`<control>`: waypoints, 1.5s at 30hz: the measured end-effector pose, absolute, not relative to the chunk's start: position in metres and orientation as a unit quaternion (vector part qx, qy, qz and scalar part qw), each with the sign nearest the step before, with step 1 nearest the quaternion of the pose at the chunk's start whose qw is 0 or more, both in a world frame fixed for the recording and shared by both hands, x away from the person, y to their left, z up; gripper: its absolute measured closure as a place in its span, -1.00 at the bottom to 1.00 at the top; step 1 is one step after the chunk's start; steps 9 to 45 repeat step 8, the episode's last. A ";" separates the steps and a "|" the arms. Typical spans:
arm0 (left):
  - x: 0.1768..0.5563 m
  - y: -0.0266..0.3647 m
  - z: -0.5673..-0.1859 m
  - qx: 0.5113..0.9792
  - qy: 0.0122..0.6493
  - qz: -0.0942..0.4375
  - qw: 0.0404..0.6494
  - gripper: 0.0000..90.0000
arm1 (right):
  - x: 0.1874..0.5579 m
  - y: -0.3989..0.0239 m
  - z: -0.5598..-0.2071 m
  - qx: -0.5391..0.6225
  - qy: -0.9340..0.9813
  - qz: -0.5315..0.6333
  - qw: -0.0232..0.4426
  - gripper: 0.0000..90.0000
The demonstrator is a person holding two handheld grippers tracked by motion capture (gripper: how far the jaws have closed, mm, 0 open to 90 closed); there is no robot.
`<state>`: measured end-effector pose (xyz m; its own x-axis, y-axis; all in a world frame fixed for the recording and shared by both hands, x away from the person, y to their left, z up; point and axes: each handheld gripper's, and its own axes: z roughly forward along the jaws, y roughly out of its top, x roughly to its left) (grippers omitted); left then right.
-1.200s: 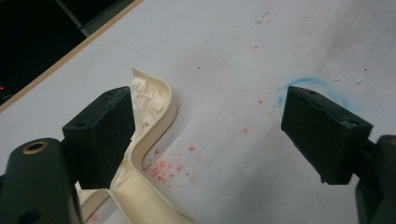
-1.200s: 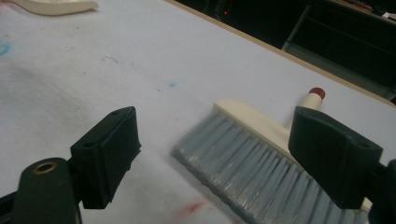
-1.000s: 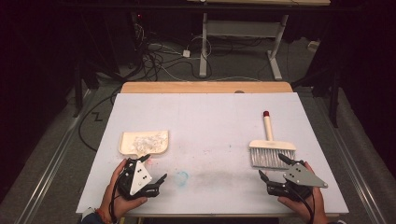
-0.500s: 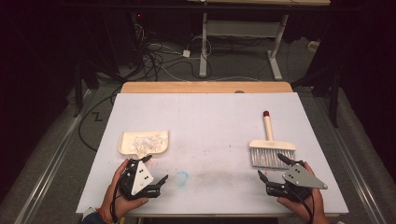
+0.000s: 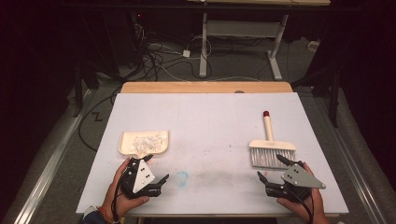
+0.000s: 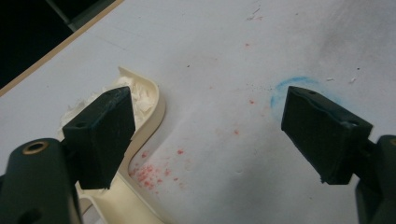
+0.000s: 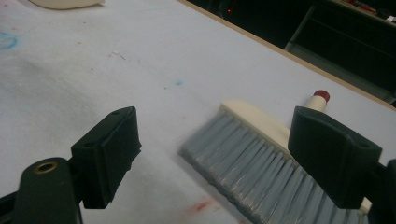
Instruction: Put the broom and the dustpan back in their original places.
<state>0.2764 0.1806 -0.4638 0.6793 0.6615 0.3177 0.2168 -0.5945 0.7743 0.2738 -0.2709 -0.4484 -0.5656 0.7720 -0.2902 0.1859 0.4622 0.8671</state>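
One dustpan (image 5: 144,143) lay left of centre in the high view, holding white scraps (image 5: 147,140) too small to count. One brush (image 5: 271,148) lay at the right, bristles toward the bottom edge. Two grippers sat low in the frame: the left gripper (image 5: 158,172) just below the dustpan, the right gripper (image 5: 272,167) touching nothing beside the bristles, both gaping wide and empty. In the left gripper view the dustpan (image 6: 148,116) was partly hidden behind a jaw and cut off at the bottom.

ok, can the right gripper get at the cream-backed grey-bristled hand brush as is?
Probably yes: the right gripper sits open just short of the cream-backed grey-bristled hand brush, bare white table between them.
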 end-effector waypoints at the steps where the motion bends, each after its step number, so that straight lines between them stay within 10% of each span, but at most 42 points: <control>1: 0.277 0.180 -0.464 0.840 0.262 0.303 0.365 -0.63 | 0.274 -0.270 -0.449 0.306 0.782 0.415 0.349 -0.61; 45: 0.279 0.180 -0.460 0.838 0.262 0.309 0.367 -0.63 | 0.276 -0.268 -0.451 0.294 0.795 0.408 0.338 -0.61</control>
